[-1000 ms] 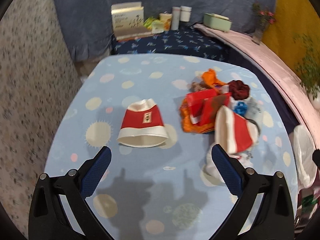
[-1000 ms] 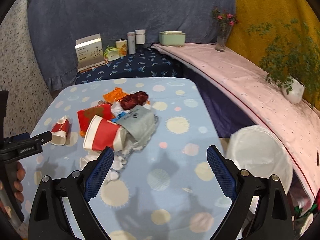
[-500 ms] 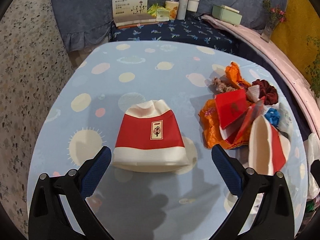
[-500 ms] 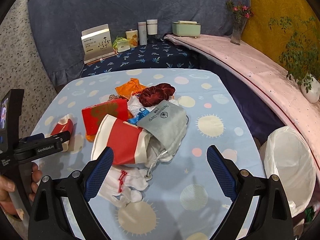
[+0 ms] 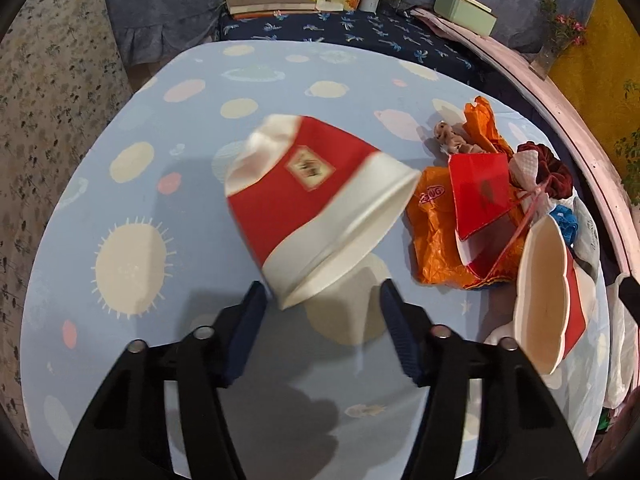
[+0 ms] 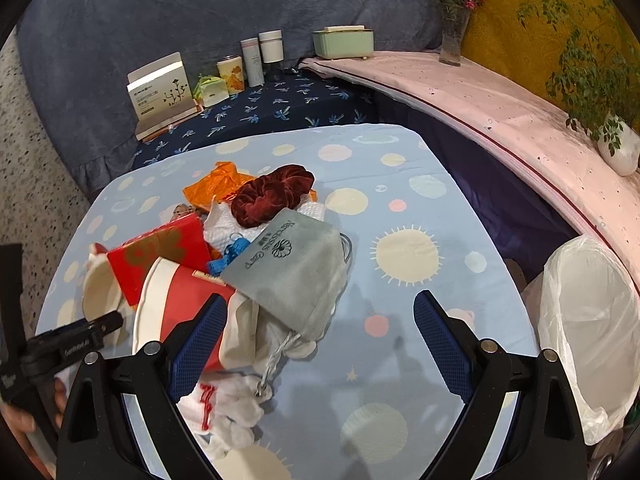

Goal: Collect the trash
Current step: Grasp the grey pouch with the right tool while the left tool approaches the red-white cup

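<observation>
A red and white paper cup [image 5: 308, 196] lies tilted and blurred on the spotted blue tablecloth [image 5: 132, 160], its rim toward my left gripper [image 5: 320, 288]. The jaws are closing, with the low end of the rim between them. The left pad [image 5: 250, 316] touches the rim, but the right pad stands apart. My right gripper [image 6: 320, 298] hangs open over the near side of a trash pile. That pile holds a second red cup [image 6: 180, 304], a grey pouch [image 6: 292, 268], a red packet [image 6: 160, 248], an orange wrapper [image 6: 212, 188], a dark red scrunchie [image 6: 272, 192] and white gloves [image 6: 228, 408].
A white bin bag [image 6: 588, 320] hangs open off the table's right edge. Behind the table a dark blue shelf holds a box [image 6: 160, 92] and canisters [image 6: 260, 56]. A pink ledge [image 6: 480, 100] with potted plants runs along the right.
My left gripper came down to the cup and its jaws narrowed; the cup tipped and swung its rim rightward. My right gripper moved in lower over the pile, still wide.
</observation>
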Demonstrator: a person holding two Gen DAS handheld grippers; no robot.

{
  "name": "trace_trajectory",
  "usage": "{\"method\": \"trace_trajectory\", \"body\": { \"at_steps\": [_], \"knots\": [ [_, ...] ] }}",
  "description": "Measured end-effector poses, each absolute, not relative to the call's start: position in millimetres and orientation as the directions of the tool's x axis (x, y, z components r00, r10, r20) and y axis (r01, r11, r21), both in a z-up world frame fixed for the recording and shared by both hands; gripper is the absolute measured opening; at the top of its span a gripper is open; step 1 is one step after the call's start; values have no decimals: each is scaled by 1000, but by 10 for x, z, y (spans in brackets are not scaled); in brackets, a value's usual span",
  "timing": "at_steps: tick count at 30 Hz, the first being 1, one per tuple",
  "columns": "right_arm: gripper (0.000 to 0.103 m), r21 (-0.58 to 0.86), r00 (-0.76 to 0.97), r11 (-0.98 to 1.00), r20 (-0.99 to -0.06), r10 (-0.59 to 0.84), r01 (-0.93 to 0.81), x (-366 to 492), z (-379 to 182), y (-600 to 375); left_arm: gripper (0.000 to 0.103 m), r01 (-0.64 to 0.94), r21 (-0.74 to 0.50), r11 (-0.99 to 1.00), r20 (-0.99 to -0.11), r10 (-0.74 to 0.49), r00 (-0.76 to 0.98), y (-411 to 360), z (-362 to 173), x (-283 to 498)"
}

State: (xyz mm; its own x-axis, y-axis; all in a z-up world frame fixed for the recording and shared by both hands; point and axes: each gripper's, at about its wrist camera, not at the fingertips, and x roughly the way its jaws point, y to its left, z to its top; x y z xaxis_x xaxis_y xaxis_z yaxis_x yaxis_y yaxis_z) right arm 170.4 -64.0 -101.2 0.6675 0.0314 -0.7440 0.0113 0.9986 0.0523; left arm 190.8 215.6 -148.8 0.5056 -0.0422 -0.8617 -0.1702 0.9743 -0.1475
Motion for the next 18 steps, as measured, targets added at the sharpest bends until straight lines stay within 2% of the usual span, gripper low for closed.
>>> {"method": "trace_trajectory", "body": {
  "at_steps": [1, 5, 7, 12, 13, 15, 18],
  "knots": [
    [88, 56, 667, 998, -744, 35, 10, 1728, -1020, -636, 34, -163, -149, 975, -862, -47, 505, 2143, -1488, 1895],
    [78, 59, 652, 998, -757, 49, -7, 1831, -1094, -575, 23, -164, -170, 972, -858, -64, 509, 2142, -1487, 1882],
    [70, 69, 636, 998, -769, 61, -13, 1884, -1149, -547, 10, -164, -182, 969, -857, -75, 510, 2149, -1493, 1877],
    [31, 78, 608, 995, -788, 95, -55, 1920, -1265, -481, 0, -152, -222, 963, -850, -115, 514, 2142, -1478, 1821],
    [27, 79, 606, 995, -789, 100, -60, 1916, -1268, -474, 0, -146, -229, 962, -847, -123, 517, 2129, -1469, 1801],
    [8, 91, 596, 993, -794, 118, -76, 1911, -1268, -477, 0, -135, -234, 963, -843, -132, 521, 2103, -1453, 1767],
    [5, 100, 601, 991, -788, 130, -83, 1840, -1238, -511, 0, -116, -239, 964, -834, -142, 533, 2042, -1401, 1691]
  ]
}}
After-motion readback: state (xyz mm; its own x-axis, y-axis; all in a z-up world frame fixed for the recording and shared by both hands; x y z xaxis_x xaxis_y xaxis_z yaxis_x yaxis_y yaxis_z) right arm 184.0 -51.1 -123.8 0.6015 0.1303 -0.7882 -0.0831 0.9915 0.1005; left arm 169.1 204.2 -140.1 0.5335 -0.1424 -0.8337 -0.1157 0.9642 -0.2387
